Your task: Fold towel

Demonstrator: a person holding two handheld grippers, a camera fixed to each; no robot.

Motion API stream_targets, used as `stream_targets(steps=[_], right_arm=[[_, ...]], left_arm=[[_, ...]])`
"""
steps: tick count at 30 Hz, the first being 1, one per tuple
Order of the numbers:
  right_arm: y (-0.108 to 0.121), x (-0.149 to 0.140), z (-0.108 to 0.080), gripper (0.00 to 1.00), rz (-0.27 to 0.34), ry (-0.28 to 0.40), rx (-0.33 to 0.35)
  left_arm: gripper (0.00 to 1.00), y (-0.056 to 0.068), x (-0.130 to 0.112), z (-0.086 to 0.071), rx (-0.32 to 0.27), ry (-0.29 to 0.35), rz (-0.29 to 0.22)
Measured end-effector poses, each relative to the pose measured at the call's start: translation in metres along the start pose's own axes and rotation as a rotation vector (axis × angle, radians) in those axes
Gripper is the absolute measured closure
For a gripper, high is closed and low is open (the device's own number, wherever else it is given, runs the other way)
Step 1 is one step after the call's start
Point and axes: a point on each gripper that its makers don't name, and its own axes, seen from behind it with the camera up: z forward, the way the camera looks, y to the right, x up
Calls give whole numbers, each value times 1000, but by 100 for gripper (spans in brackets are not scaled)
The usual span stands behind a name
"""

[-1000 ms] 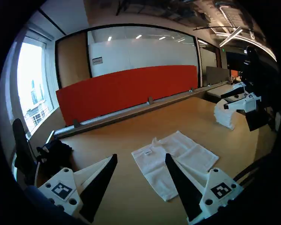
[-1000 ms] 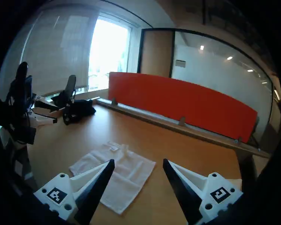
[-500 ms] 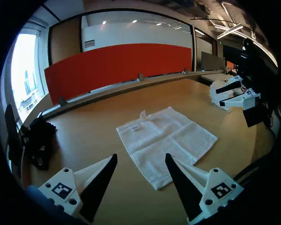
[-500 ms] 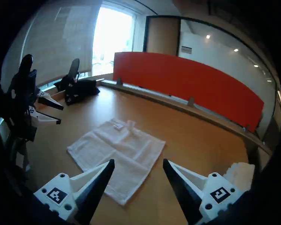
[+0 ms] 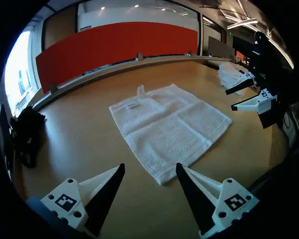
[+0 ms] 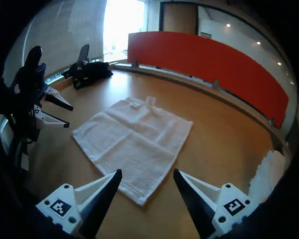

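A white towel lies flat and spread out on the wooden table, with a small tag and a loop near its far edge. In the left gripper view my left gripper stands open just above the towel's near corner, nothing between its fingers. The right gripper shows farther off at the right, open. In the right gripper view the same towel lies ahead, and my right gripper is open over its near corner. The left gripper appears at the left there, open.
A stack of white folded towels sits at the table's far right, seen also as towels at the right edge. A black bag lies on the table's left side, the bag near the window. An orange divider runs along the table's back.
Both grippers have tilted down and moved closer to the towel, which now looks larger and nearer. Both stay open.
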Motion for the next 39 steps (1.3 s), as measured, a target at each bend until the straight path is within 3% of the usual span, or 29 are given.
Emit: stream_targets(steps=[12,29,36,39], right_arm=[[-13,-41,14,0,-16,-101,46],[-8,-58,17,1,-17,-140,61],[-11,-64,19,11,-23,-153,76],[-13,-64,20,18,-15,-156,88]], left_arm=[[5,19,-24,16,-69,-94,-9],[6,26,-35,28,-83,-151,-7],[10,24,-36,28,-59,-160,11],[17,23,-37,28,-53,-165,-1]])
